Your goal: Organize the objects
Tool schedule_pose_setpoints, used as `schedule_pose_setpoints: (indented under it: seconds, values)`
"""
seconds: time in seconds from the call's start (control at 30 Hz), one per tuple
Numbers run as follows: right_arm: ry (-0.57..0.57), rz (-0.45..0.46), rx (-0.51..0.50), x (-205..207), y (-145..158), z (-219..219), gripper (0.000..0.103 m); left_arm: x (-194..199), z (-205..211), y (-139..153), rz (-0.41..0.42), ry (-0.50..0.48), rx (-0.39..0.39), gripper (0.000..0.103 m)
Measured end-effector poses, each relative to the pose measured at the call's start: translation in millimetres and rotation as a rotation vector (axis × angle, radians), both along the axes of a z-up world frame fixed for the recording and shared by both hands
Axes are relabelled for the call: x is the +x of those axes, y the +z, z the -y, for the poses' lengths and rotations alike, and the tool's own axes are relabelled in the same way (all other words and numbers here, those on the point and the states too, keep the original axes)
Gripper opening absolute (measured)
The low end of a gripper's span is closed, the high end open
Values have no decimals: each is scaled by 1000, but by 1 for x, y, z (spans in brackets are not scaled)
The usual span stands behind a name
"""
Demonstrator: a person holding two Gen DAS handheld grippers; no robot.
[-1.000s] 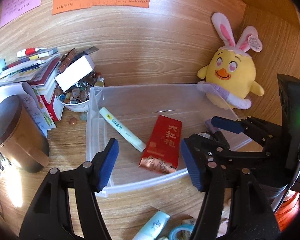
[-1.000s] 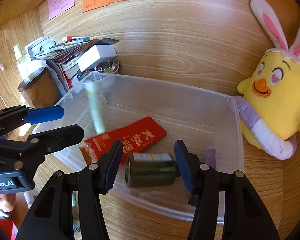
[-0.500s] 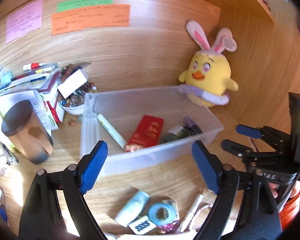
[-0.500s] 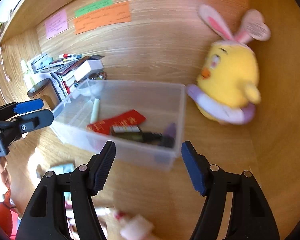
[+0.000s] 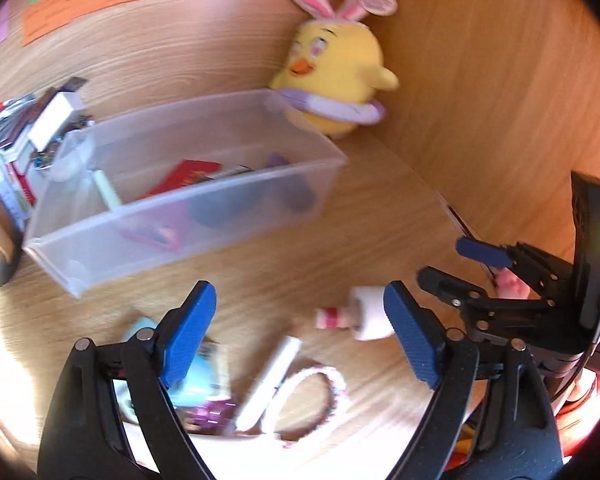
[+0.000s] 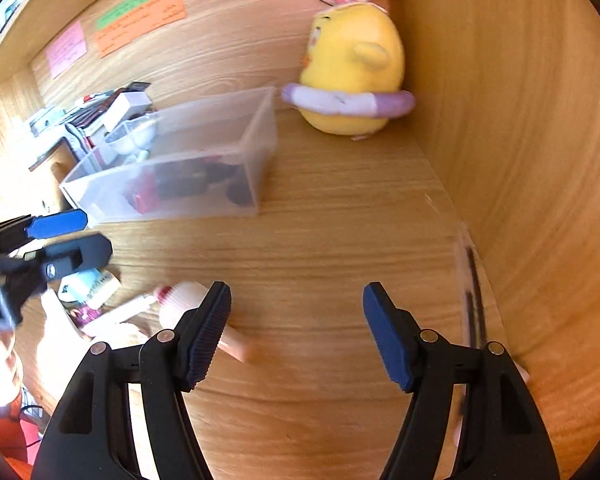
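Below the left claw (image 5: 296, 344), open wide and empty, a white stick (image 5: 269, 384) lies on the table (image 5: 300, 264) pointing away rightward, nearer it than the open, empty right claw (image 6: 296, 330).

blur: both views smeared | clear bin (image 5: 188, 216) contents seen only as dim shapes through the frosted front wall | note writing (image 6: 140, 16) unreadable | book stack (image 5: 16, 136) cut by left picture edge | small items near desk front edge (image 5: 260, 384) blurred, partly behind a blue finger (image 5: 184, 336) | thin dark object (image 6: 470, 292) by desk's right edge unidentifiable
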State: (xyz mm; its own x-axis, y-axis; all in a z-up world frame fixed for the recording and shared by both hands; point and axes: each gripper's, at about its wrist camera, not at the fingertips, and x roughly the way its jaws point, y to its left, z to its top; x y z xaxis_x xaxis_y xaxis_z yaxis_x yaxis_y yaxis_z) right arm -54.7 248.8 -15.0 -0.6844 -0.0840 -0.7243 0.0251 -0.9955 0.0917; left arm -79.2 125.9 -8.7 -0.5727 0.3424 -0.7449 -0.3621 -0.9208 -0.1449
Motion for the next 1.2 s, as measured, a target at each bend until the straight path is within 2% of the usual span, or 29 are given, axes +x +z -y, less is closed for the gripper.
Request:
schedule_pose_setpoints:
  seconds: [0.1, 0.2, 0.27, 0.37, 0.47, 0.53, 0.57, 0.67, 0.87, 1.0, 1.2]
  values:
    - [-8, -4, 4, 7, -1, -5, 65, 5, -18, -8, 31, -42, 3, 76]
    - [-9, -2, -7, 12, -3, -8, 65, 9, -31, -15, 46, -63, -9, 74]
    - [-7, 1, -16, 14, -5, -10, 65, 11, -38, -19, 45, -67, -32, 69]
    - [-20, 3, -22, 15, -7, -15, 65, 10, -43, -26, 50, -56, -67, 57]
    - [-14, 6, -61, 16, -8, -18, 65, 10, -40, -30, 67, -50, -57, 46]
    - [-11, 7, -75, 16, -8, -18, 65, 9, -36, -28, 74, -52, -32, 29]
    - [-8, 9, -78, 16, -9, -17, 65, 7, -35, -27, 72, -49, -32, 24]
    - [5, 14, -84, 14, -11, -13, 65, 4, -31, -24, 53, -23, -38, 24]
    - [61, 15, -132, 8, -10, 1, 65, 2, -14, -15, 42, 6, -4, 24]
    - [108, 8, -162, 4, -8, 15, 65, 0, -1, -7, 37, 19, 44, 24]
    - [149, 14, -299, -6, -6, 23, 62, -1, 16, 1, 20, 58, 70, 24]
